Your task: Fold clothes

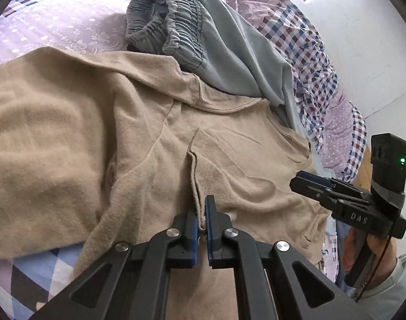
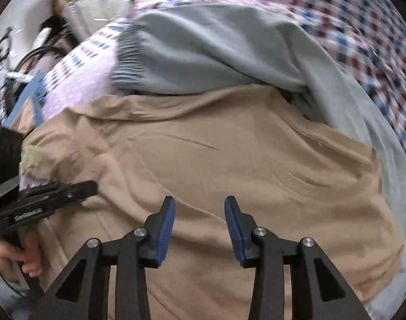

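Seemingly, left claw (image 1: pixel 202 213) pinches beige garment (image 1: pixel 69 122).

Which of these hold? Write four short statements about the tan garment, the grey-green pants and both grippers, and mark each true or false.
1. The left gripper is shut on a raised fold of the tan cotton garment. True.
2. The right gripper clamps the tan garment. False: its blue-padded jaws stand apart above the cloth, with nothing pressed between them.
3. The grey-green pants with the gathered elastic waistband lie beyond the tan garment on the patchwork bedspread. True.
4. The tan garment is already folded into a neat square. False: it lies spread out and wrinkled.
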